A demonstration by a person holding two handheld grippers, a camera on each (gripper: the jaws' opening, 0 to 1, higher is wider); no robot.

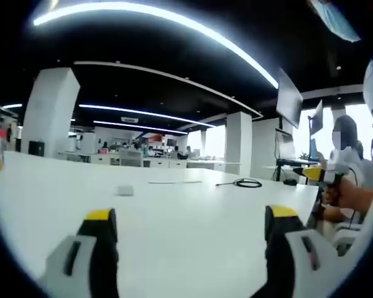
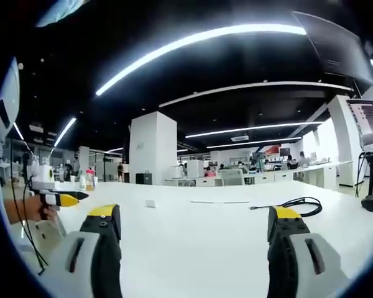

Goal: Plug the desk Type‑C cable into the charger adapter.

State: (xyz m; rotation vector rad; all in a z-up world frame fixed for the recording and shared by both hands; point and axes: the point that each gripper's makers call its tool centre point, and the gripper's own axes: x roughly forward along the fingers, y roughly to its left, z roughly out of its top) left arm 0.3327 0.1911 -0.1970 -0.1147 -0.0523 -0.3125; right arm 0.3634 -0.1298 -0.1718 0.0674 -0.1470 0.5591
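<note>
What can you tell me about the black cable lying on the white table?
The black cable is thin and dark, looped into a loose coil with one straight end trailing off to the side. It lies flat on the white table, well ahead of both open hand-held grippers, and nothing grips or touches it. In the left gripper view it sits far across the table. Its plug is too small to make out.

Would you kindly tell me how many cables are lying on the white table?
1: a black coiled cable lies far out on the white table, right of the small white charger adapter. Others may be hidden.
</note>
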